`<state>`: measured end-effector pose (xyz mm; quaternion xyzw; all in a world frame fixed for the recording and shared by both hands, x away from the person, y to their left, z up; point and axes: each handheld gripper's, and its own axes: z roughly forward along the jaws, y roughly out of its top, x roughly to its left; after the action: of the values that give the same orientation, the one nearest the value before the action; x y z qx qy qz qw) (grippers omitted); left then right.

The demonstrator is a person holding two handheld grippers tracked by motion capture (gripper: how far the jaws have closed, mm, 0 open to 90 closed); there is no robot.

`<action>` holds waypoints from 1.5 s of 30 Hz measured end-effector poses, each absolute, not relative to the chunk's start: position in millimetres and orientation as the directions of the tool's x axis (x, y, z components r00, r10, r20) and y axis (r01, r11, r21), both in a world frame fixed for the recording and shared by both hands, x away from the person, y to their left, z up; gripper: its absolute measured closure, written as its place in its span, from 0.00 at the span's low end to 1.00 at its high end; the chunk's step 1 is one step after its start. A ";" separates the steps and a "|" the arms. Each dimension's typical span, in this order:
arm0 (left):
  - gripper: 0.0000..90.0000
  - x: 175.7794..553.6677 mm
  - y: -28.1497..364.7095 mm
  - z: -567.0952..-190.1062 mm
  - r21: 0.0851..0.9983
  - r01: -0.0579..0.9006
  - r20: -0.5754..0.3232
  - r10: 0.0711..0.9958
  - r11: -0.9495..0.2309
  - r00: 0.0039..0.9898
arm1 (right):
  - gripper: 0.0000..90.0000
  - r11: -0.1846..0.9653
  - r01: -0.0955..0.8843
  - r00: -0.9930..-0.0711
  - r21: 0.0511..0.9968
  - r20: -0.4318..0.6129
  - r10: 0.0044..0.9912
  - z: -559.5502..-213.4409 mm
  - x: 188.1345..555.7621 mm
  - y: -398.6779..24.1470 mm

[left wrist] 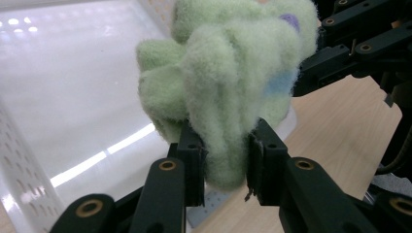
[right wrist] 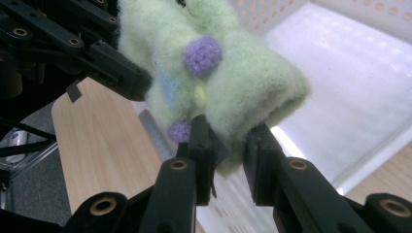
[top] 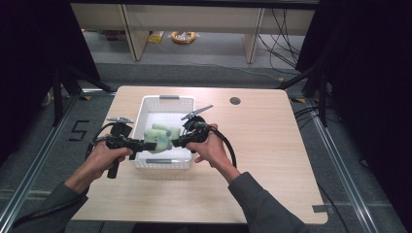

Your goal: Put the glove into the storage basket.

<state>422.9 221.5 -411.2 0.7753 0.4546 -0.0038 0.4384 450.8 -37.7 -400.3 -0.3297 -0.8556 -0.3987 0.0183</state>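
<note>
While held by two grippers: one fuzzy sock, one basket.

Wooden table, grey floor (cables trailing across it), yellow coil, cabinet legs, black curtains

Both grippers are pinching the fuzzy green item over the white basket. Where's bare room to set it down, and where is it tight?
The basket floor is bare behind the green item, toward its far wall. The table is open right of the basket and along the near edge. It is tight at the basket's near rim, where left gripper and right gripper meet.
</note>
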 end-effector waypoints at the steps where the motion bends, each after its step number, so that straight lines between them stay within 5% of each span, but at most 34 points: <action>1: 0.79 424.6 221.8 -412.9 0.674 0.711 -0.404 0.706 -0.200 0.581 | 0.84 0.464 0.584 -0.779 0.666 0.299 0.551 -402.2 452.6 -36.4; 45: 0.74 452.4 217.6 -456.0 0.547 0.779 -0.374 0.742 -0.308 0.556 | 0.81 0.525 0.684 -0.709 0.506 0.295 0.641 -451.8 468.9 -13.2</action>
<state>452.4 217.6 -456.0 0.8082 0.4706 -0.0260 0.3532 468.9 -13.2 -451.8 -0.3797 -0.8725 -0.3055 0.0360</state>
